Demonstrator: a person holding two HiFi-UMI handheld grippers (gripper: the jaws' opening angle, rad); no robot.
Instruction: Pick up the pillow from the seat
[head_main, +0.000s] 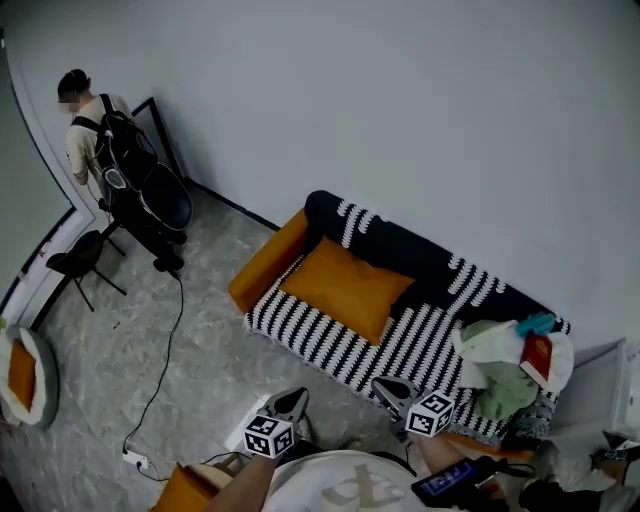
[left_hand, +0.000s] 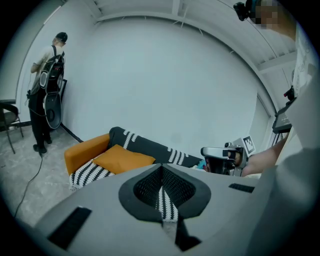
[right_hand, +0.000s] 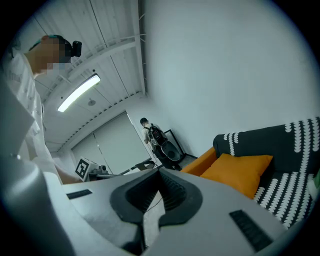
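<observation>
2 grippers here, the left gripper (head_main: 290, 403) and right gripper (head_main: 391, 391), both clamped shut on nothing, well short of the plump orange fabric pillow (head_main: 347, 287) lying on the black-and-white striped sofa seat (head_main: 318, 342). I'd open the jaws first, then pinch 2 corners.

Pillow (head_main: 347, 287) on sofa seat (head_main: 330, 340)

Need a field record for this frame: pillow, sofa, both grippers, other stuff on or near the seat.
pillow: orange pillow lies on the seat, left half, nothing touching it
sofa: black-and-white striped, orange armrest
left gripper: jaws together, empty, in front of the sofa
right gripper: jaws together, empty, in front of the sofa
clutter: clothes pile at the seat's right end
bystander: person at the far wall
</observation>
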